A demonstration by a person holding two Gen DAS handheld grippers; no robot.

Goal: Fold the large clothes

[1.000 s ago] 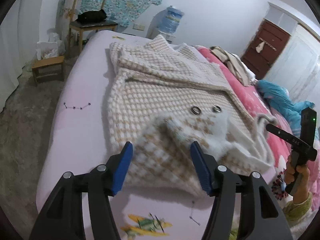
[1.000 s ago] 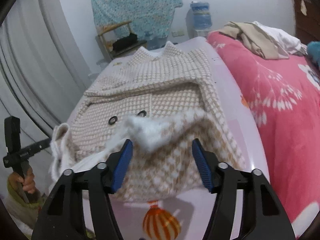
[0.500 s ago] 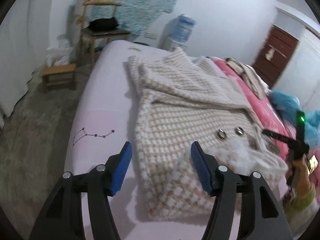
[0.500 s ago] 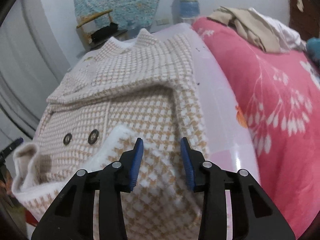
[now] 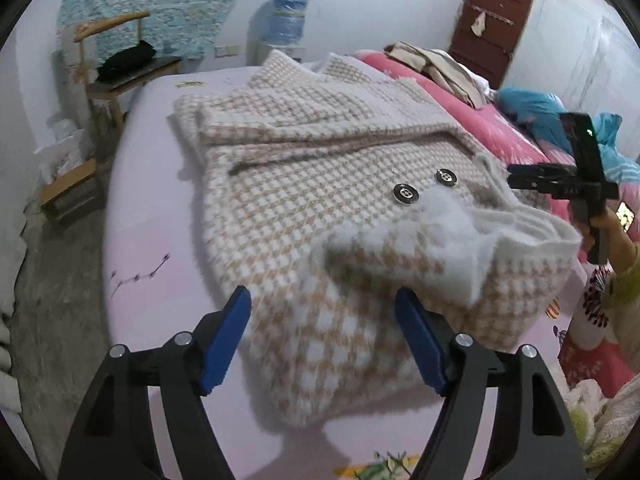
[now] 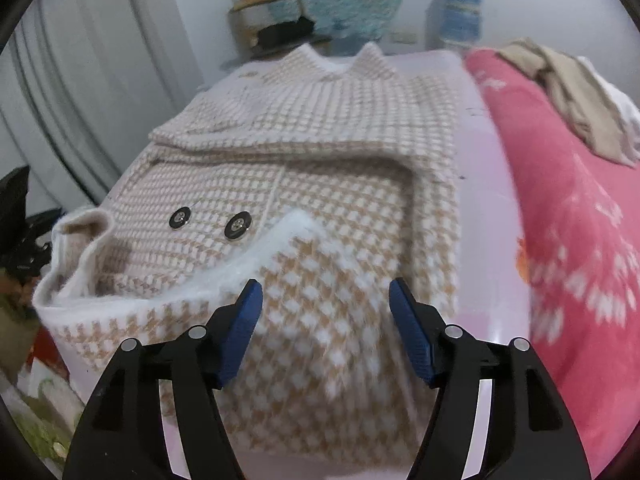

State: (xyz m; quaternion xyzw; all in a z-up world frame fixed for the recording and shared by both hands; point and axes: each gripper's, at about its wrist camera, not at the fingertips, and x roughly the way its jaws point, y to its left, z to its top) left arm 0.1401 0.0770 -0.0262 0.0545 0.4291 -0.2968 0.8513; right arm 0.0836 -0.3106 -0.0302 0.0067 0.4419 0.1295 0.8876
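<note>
A beige-and-white houndstooth coat (image 5: pixel 320 184) with two dark buttons (image 5: pixel 406 193) lies flat on the pale pink bed sheet (image 5: pixel 152 208). Its lower hem is folded up towards the buttons, so the white fleecy lining (image 6: pixel 256 256) shows. My left gripper (image 5: pixel 322 304) hovers over the folded hem's left part with its jaws opening; the fabric lies below them and the pads do not press it. My right gripper (image 6: pixel 325 292) hangs over the hem's right part (image 6: pixel 320 320), jaws also opening, nothing pinched. In the left wrist view the right gripper (image 5: pixel 576 188) shows in a hand.
A pink floral blanket (image 6: pixel 580 240) covers the bed's right side, with a heap of beige clothes (image 6: pixel 572 96) on it. A wooden chair (image 5: pixel 116 72) with a black bag, a low stool (image 5: pixel 68 192) and a water bottle (image 5: pixel 286 16) stand beyond the bed. A blue cloth (image 5: pixel 532 112) lies near the brown door (image 5: pixel 492 20).
The right jaws narrowed over the hem half a second ago and have since spread apart. The left jaws have widened too. The folded hem now rests on the coat.
</note>
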